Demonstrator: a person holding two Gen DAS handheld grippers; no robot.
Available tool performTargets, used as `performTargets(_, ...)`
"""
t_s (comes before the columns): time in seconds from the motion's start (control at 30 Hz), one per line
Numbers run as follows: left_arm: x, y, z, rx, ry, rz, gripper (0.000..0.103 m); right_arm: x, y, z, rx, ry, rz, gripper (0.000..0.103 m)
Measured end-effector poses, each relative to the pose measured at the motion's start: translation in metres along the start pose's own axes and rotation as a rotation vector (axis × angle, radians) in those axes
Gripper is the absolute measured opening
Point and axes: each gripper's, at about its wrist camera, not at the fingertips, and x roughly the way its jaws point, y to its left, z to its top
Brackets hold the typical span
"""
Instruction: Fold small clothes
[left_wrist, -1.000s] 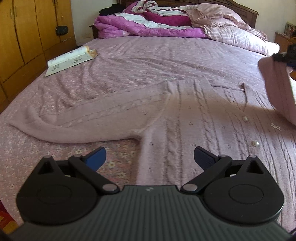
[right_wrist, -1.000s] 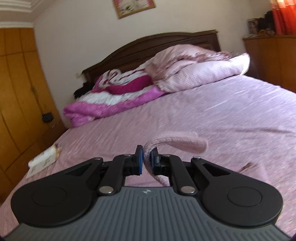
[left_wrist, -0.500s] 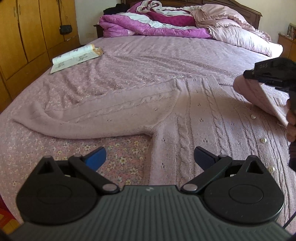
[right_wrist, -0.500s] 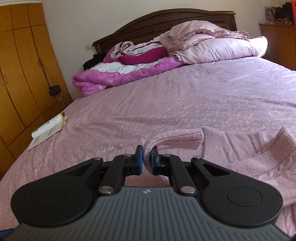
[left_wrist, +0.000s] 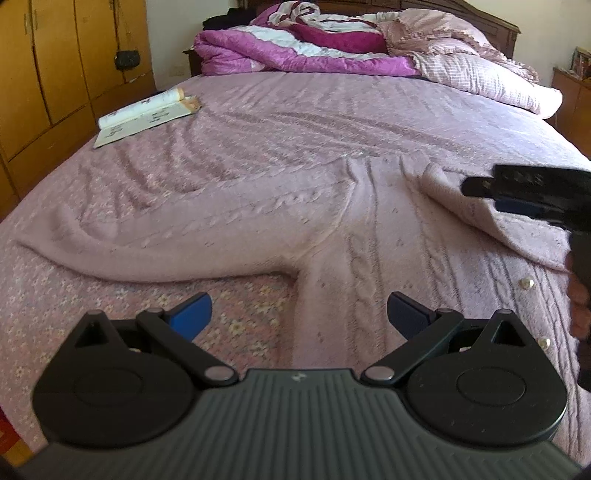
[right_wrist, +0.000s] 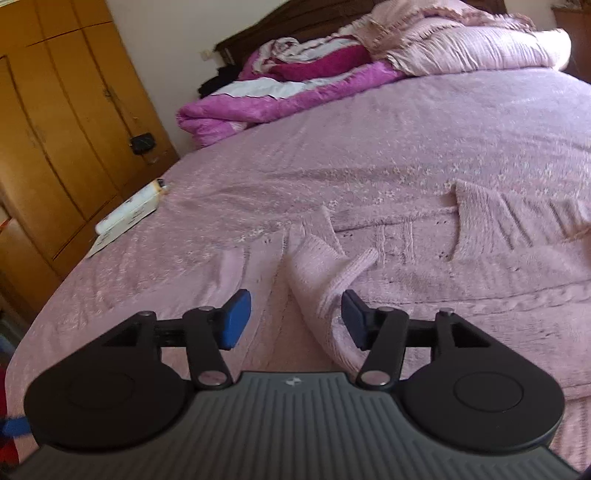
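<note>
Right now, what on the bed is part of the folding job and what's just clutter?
Job:
- pink cardigan, right sleeve folded over its front
- left tongs, open
- right tongs, open around the sleeve

Lying about:
- open book
- magenta quilt
- pillow

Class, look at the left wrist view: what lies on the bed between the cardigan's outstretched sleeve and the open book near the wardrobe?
In the left wrist view, only rumpled pink floral bedsheet lies between the sleeve and the open book; nothing else rests on that stretch.
</note>
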Motion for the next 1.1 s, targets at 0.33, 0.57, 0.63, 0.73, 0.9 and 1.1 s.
performTargets(0.33, 0.012, -0.056, 0.032, 0.091, -0.064, -0.073, 0.103, -0.075, -0.058, -0.01, -0.021, -0.053, -0.153, 0.065)
performTargets(0.57, 0.041, -0.116, 0.049, 0.217, -0.128, -0.109, 0.103, -0.106, -0.118, -0.019, 0.055, -0.087, -0.264, 0.065)
performTargets(0.63, 0.051, -0.131, 0.051, 0.241, -0.146, -0.112, 0.103, -0.109, -0.134, -0.021, 0.078, -0.085, -0.281, 0.065)
performTargets(0.73, 0.065, -0.151, 0.054, 0.273, -0.173, -0.114, 0.094, -0.113, -0.149, -0.025, 0.101, -0.09, -0.293, 0.065)
performTargets(0.9, 0.095, -0.172, 0.061, 0.309, -0.156, -0.081, 0.067, -0.111, -0.16, -0.029, 0.124, -0.092, -0.297, 0.065)
performTargets(1.1, 0.117, -0.169, 0.058, 0.297, -0.131, -0.074, 0.016, -0.105, -0.159, -0.031, 0.145, -0.094, -0.292, 0.065)
